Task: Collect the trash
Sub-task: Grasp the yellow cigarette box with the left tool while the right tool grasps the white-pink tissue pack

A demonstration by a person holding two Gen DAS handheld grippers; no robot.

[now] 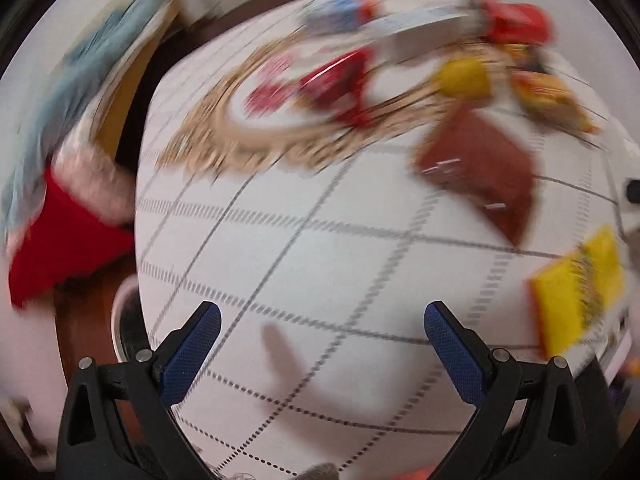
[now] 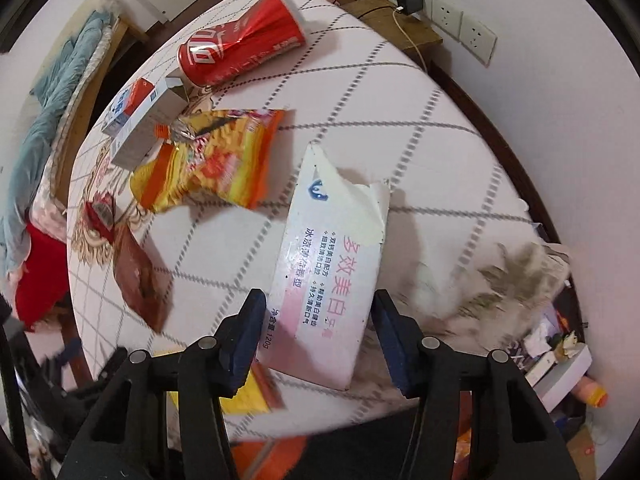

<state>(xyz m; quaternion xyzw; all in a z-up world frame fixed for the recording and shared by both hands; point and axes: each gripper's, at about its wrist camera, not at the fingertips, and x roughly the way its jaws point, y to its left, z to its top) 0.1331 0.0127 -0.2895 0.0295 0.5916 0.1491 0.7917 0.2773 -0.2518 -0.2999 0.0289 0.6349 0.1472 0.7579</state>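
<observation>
A round table with a white checked cloth (image 1: 320,248) carries trash. In the right wrist view my right gripper (image 2: 320,332) is shut on a flattened white toothpaste box (image 2: 332,264), held above the table. Beyond it lie an orange-yellow snack bag (image 2: 212,160), a crushed red can (image 2: 244,40), a small white carton (image 2: 140,120) and a brown wrapper (image 2: 140,276). My left gripper (image 1: 322,344) is open and empty over bare cloth. The blurred left wrist view shows the brown wrapper (image 1: 484,164), a yellow packet (image 1: 580,292) and red trash (image 1: 336,76).
A red garment (image 1: 68,240) and blue bedding (image 2: 56,92) lie left of the table. A wall with sockets and a charger (image 2: 408,0) stands behind. A grey fluffy thing (image 2: 516,280) and floor clutter (image 2: 556,352) sit at the right.
</observation>
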